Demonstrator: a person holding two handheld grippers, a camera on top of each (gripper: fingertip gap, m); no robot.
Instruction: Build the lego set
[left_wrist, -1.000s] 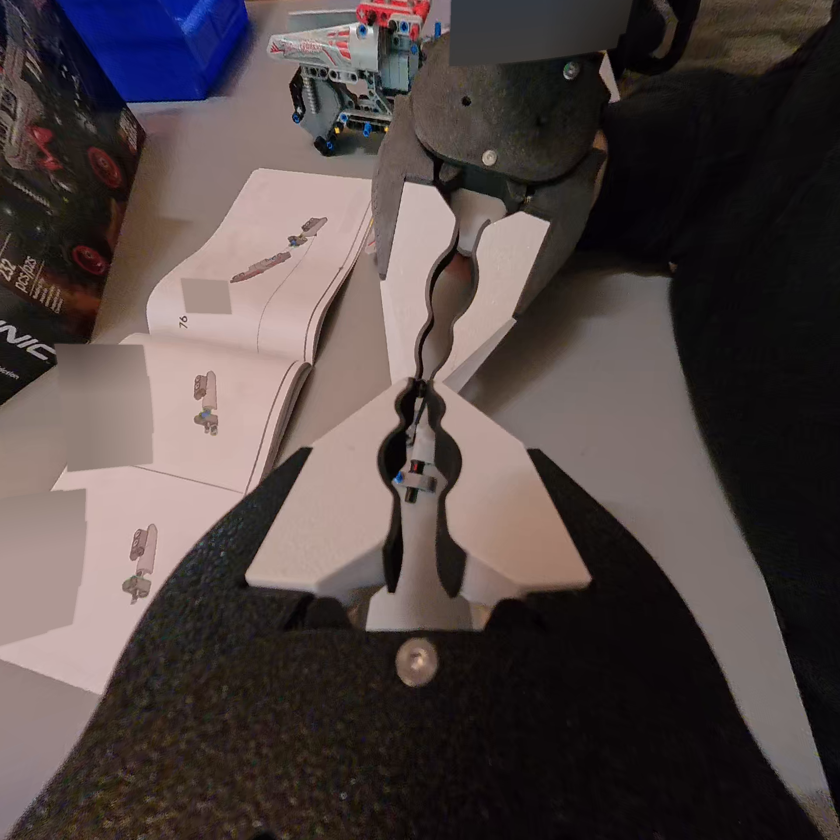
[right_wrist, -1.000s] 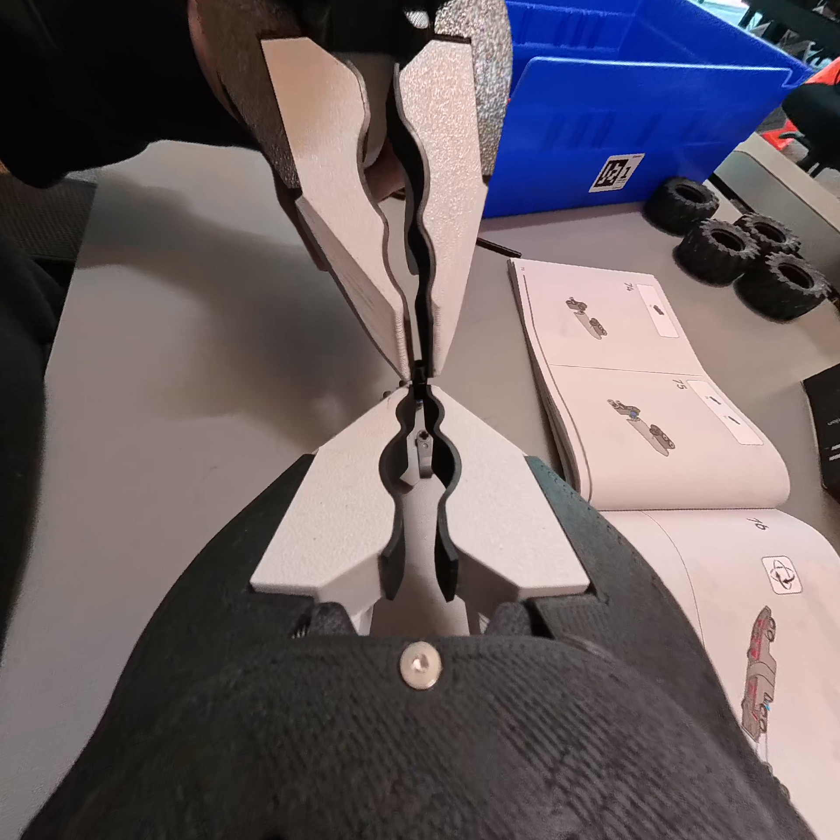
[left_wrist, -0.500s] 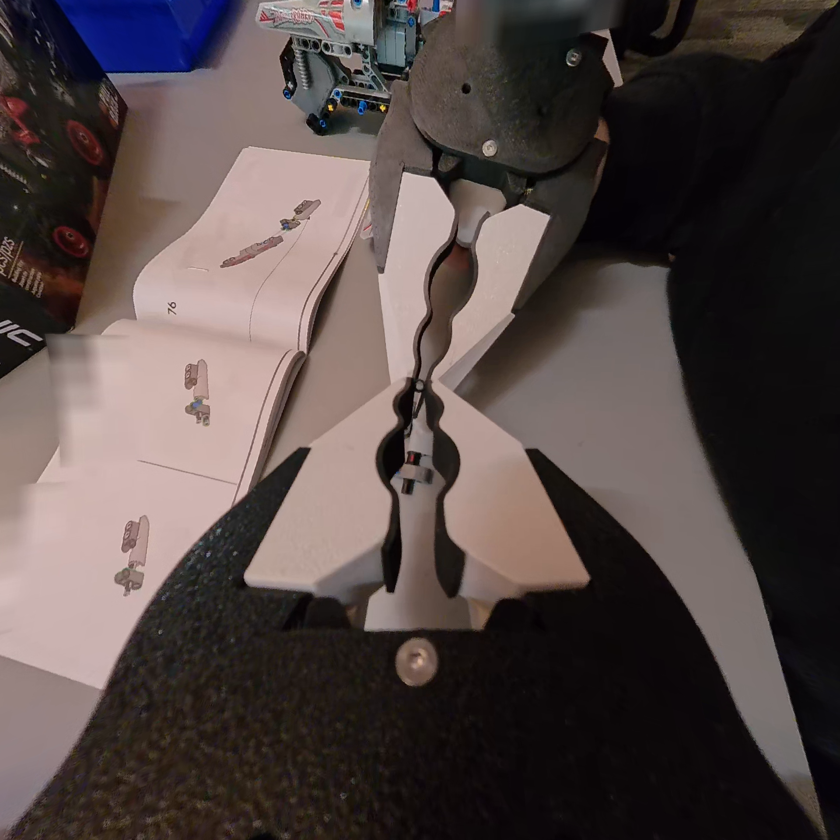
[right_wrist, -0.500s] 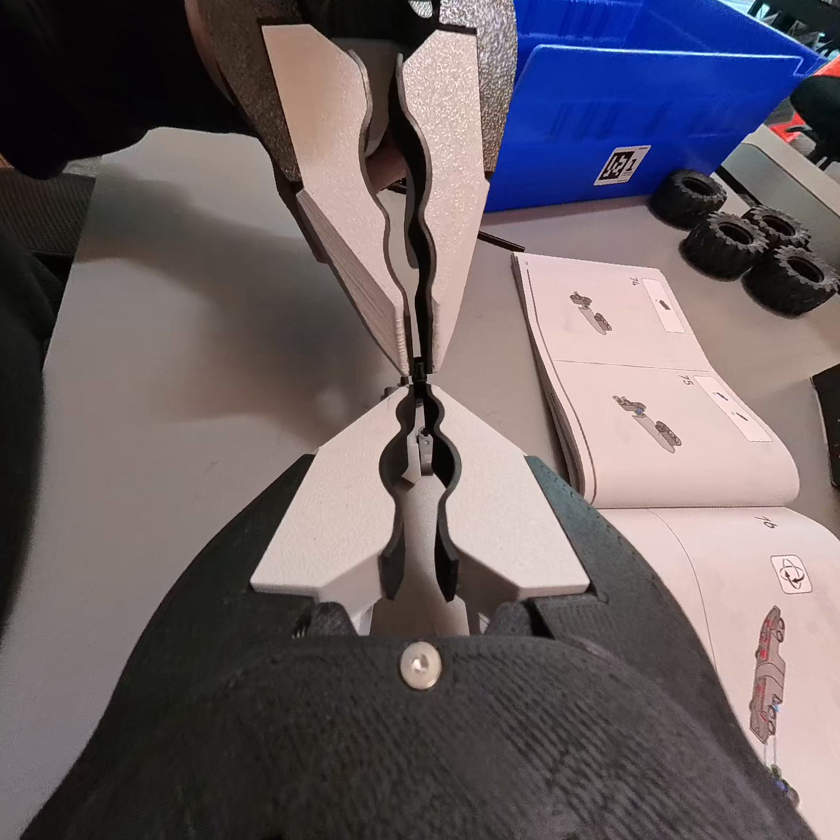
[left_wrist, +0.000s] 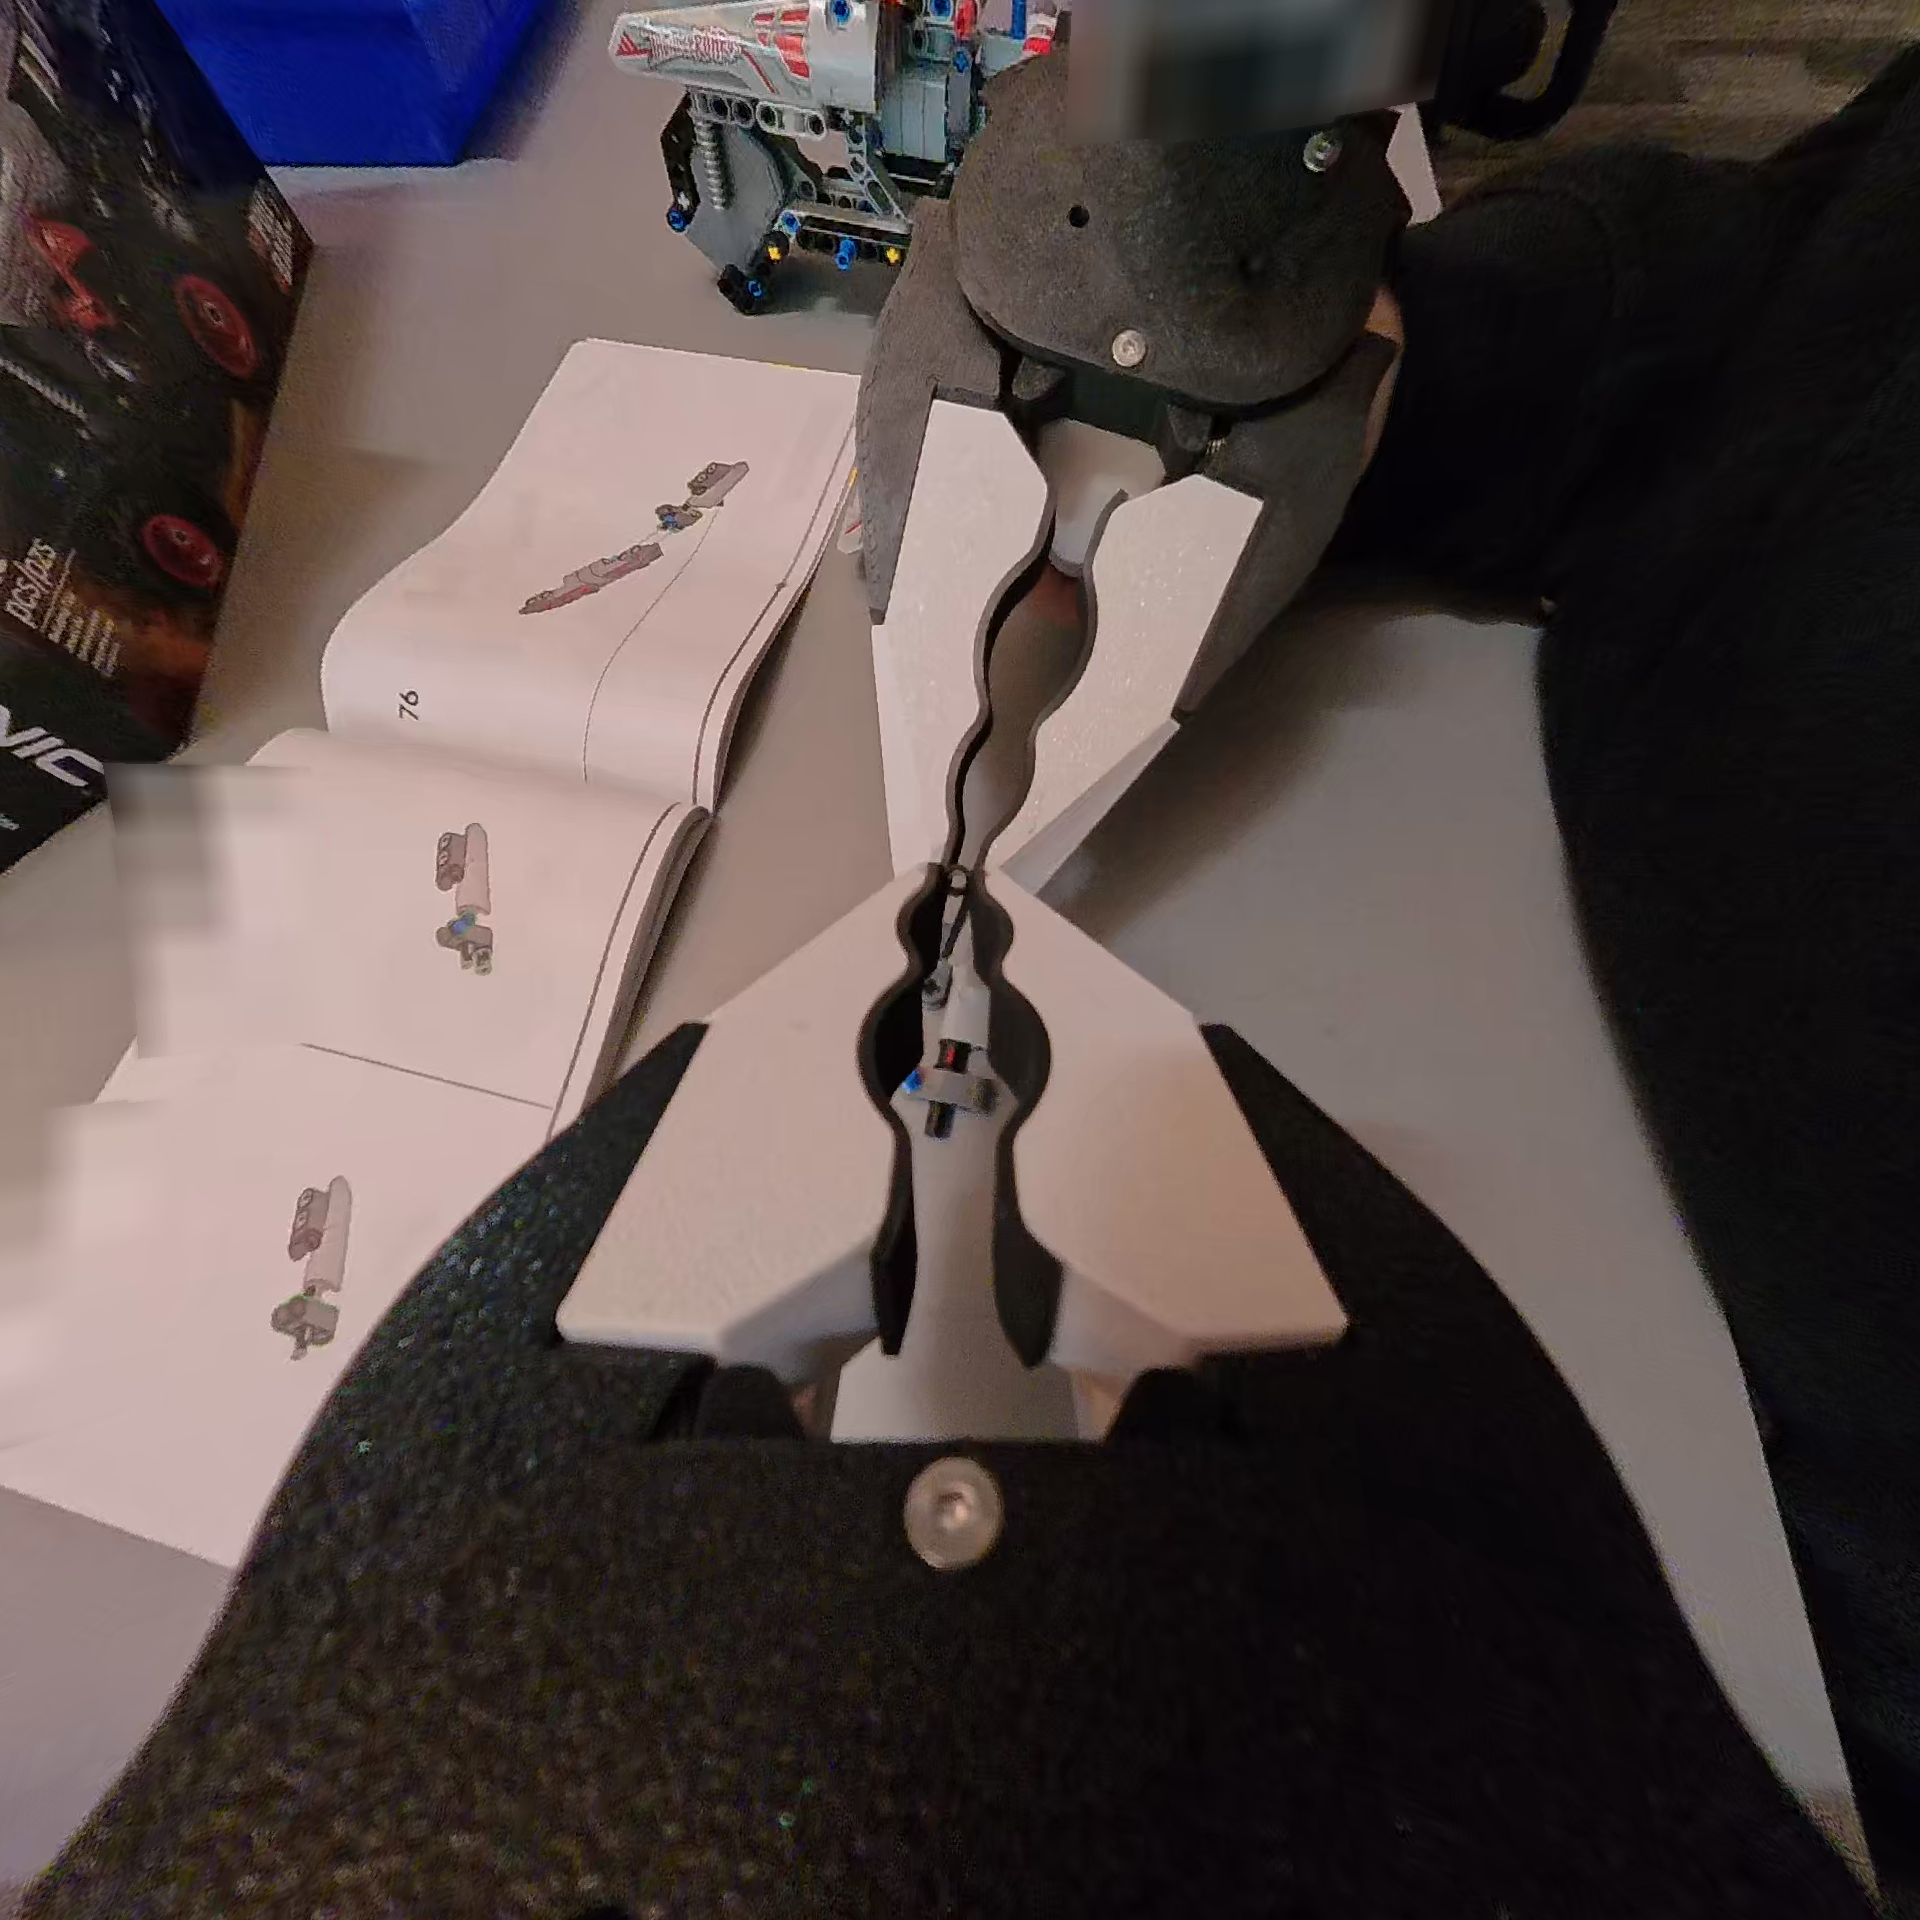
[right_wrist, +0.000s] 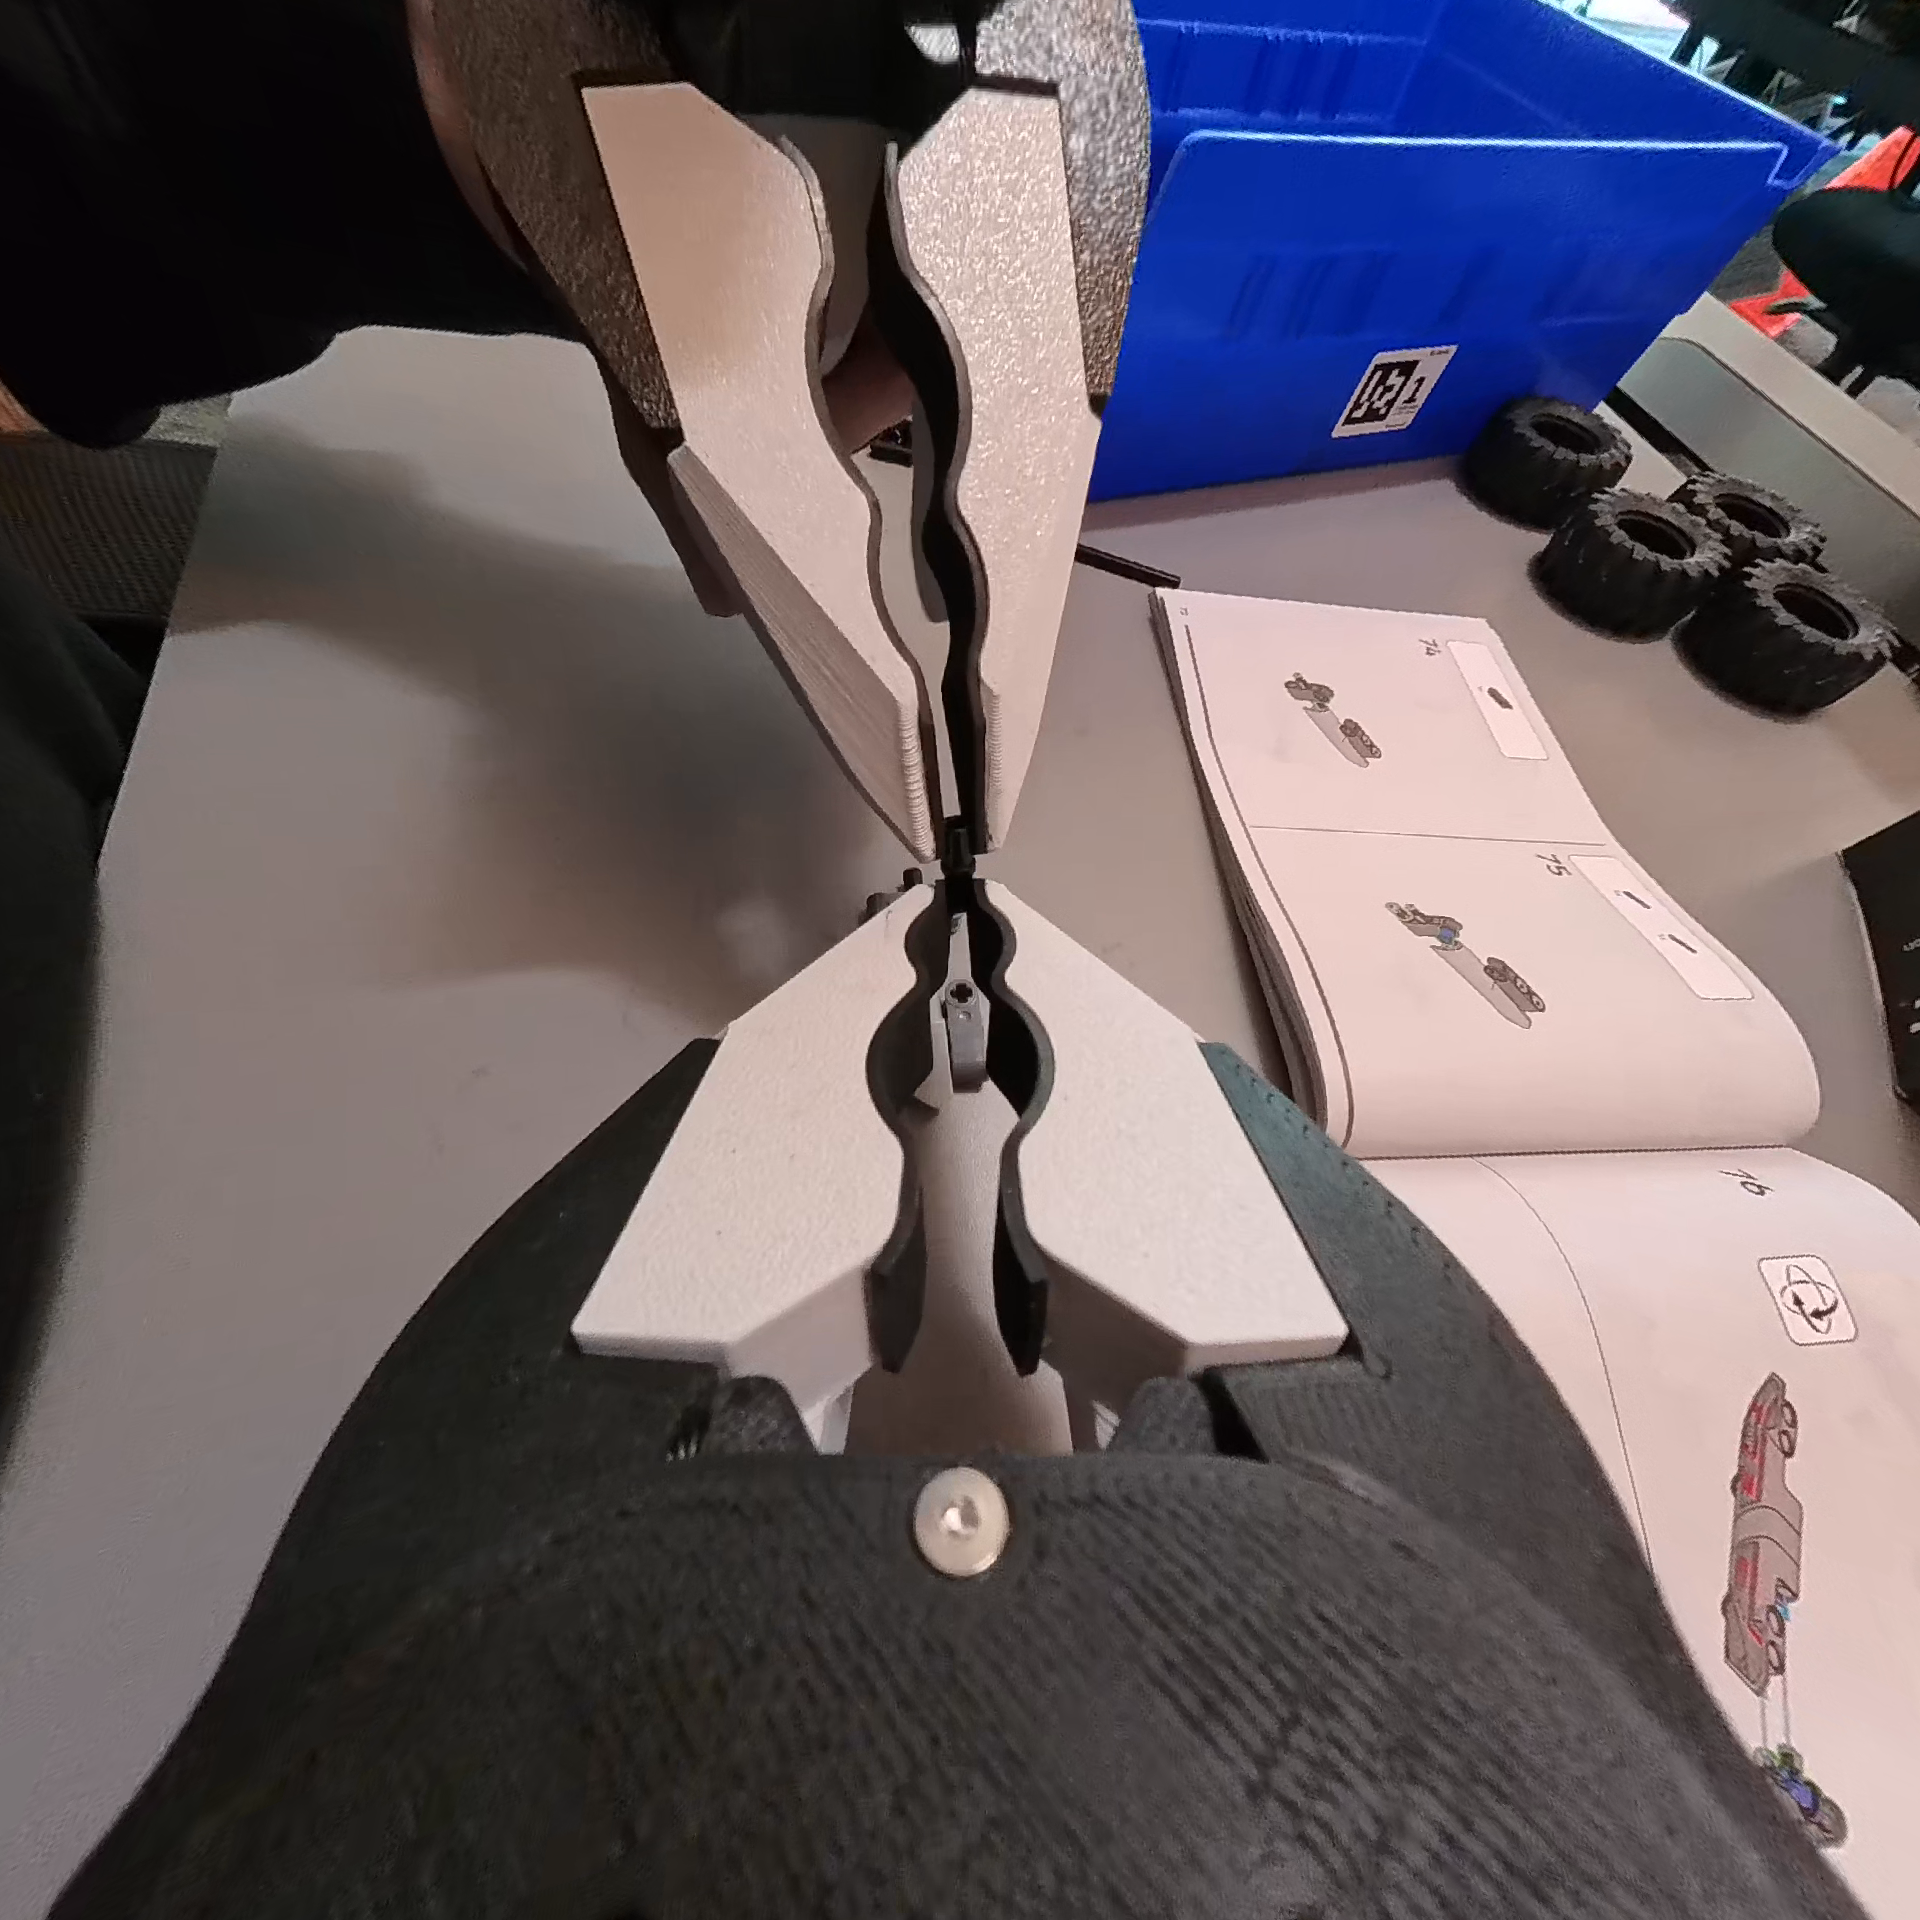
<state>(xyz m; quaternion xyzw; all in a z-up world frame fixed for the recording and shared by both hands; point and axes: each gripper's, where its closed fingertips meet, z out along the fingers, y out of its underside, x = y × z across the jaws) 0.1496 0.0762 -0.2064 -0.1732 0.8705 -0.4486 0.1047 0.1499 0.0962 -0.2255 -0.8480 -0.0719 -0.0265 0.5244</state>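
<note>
My left gripper (left_wrist: 961, 878) is shut on a small light grey lego assembly (left_wrist: 956, 1049) with blue and red pins. A thin black axle (left_wrist: 948, 930) runs forward from it to the tips. My right gripper (right_wrist: 961, 894) is shut on a dark grey connector (right_wrist: 964, 1034) that sits between its jaws. The two grippers meet tip to tip above the table, and the black axle (right_wrist: 958, 844) bridges them. The right gripper also shows in the left wrist view (left_wrist: 966, 847), and the left gripper shows in the right wrist view (right_wrist: 961, 821). A partly built grey and red lego vehicle (left_wrist: 831, 135) stands at the back.
An open instruction booklet (left_wrist: 468, 831) lies on the grey table (left_wrist: 1351, 935), and it also shows in the right wrist view (right_wrist: 1455, 883). A blue bin (right_wrist: 1403, 260) stands behind, with several black tyres (right_wrist: 1662, 561) beside it. The dark lego box (left_wrist: 104, 416) stands at the left. A dark sleeve (left_wrist: 1714, 623) is at the right. The grippers are tip to tip, or close to it.
Both grippers stay shut and tip to tip. The pair has drifted slightly over the table, so the booklet and the vehicle sit a little differently in view.
</note>
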